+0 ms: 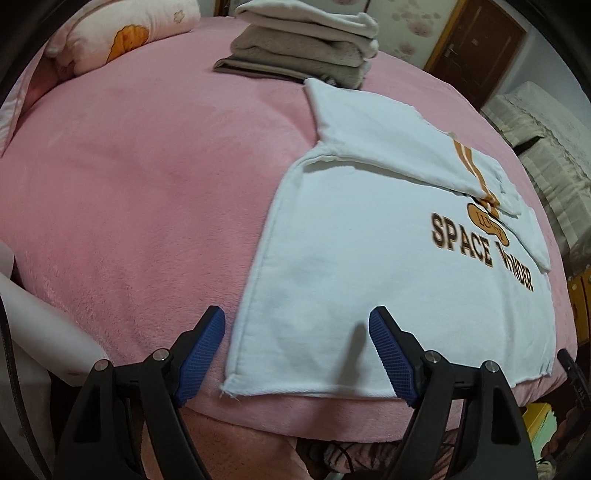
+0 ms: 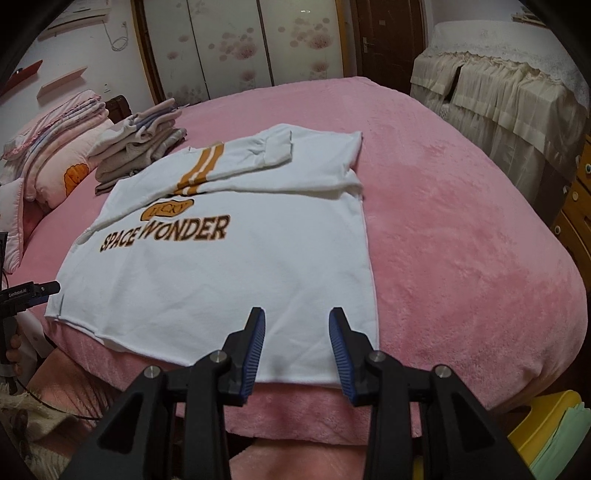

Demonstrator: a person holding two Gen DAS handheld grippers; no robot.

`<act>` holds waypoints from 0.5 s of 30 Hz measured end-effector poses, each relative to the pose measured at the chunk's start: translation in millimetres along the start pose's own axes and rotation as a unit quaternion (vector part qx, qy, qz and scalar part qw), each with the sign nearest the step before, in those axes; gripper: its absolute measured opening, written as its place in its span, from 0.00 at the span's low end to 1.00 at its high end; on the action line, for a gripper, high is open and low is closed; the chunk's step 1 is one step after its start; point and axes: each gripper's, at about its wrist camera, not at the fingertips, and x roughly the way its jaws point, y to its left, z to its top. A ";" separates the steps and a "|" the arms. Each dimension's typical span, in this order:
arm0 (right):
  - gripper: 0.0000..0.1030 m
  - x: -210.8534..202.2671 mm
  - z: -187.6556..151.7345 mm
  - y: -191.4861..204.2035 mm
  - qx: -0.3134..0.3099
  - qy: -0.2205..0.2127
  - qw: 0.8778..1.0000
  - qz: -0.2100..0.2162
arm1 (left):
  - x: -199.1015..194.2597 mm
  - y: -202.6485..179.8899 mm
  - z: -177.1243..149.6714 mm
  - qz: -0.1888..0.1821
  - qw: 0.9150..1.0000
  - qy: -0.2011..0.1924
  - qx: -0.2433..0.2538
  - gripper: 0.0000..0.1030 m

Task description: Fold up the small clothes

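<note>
White sweatshirt (image 2: pixel 221 280) lies flat on pink bed (image 2: pixel 461 240), sleeves folded in. Left gripper (image 1: pixel 297 332) and right gripper (image 2: pixel 296 332) hover over its hem, fingers released, empty. Next (judged): pinch hem corners, fold upward.

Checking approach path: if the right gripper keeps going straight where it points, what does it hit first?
Likely the white sweatshirt, near its bottom hem at the bed's near edge. The right gripper has open jaws with nothing between them; depth unclear.

sweatshirt (image 1: pixel 369 266) print partly covered by folded sleeve (image 1: pixel 388 147), pillow (image 1: pixel 122 33) cropped at edge
</note>
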 end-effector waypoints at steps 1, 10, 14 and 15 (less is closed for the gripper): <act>0.35 1.9 -0.8 -2.3 0.002 0.003 1.000 -0.001 | 1.7 2.5 0.2 0.000 1.000 0.002 -0.005 0.77; 0.35 10.8 -3.7 -24.3 0.031 0.015 0.999 -0.008 | 12.2 0.1 -1.3 0.004 1.000 0.005 0.008 0.77; 0.35 11.4 -3.9 -29.5 0.033 0.017 0.999 -0.011 | 15.2 2.9 -0.7 -0.001 1.000 0.007 0.003 0.78; 0.35 11.9 -4.4 -31.0 0.034 0.018 0.999 -0.012 | 15.6 3.3 -0.8 -0.002 1.000 0.006 0.003 0.78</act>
